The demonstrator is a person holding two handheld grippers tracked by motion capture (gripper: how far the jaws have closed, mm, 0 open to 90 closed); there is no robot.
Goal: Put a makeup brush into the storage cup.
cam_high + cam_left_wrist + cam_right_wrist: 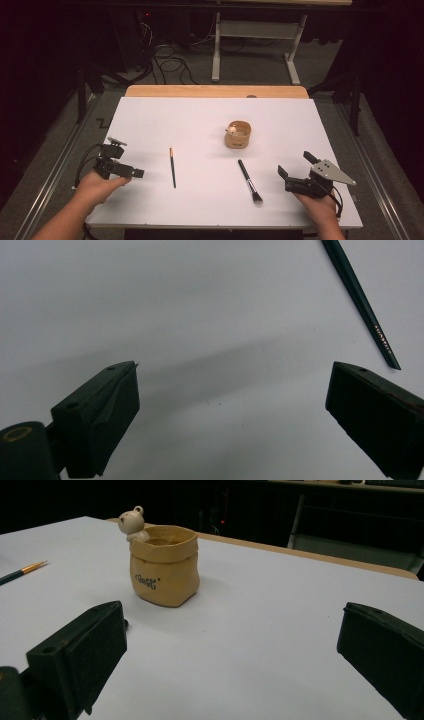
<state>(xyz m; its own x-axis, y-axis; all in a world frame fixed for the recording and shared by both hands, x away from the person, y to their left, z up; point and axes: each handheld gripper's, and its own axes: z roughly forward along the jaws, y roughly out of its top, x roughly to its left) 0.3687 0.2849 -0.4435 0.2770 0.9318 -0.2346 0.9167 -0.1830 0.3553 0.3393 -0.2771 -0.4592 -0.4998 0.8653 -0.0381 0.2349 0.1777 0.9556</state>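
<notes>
Nothing looks done yet — the pencil (172, 167) and brush (249, 180) lie on the table (150, 115), near the empty pot (238, 135). Left gripper (136, 173) and right gripper (296, 165) gape wide, holding nothing — both pickups remain.

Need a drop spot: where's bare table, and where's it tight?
Free: the far strip of the white table behind the tan pot, the left side beyond the pencil, and between pencil and brush. Tight: the gap between pot and brush, and beside the right tongs.
</notes>
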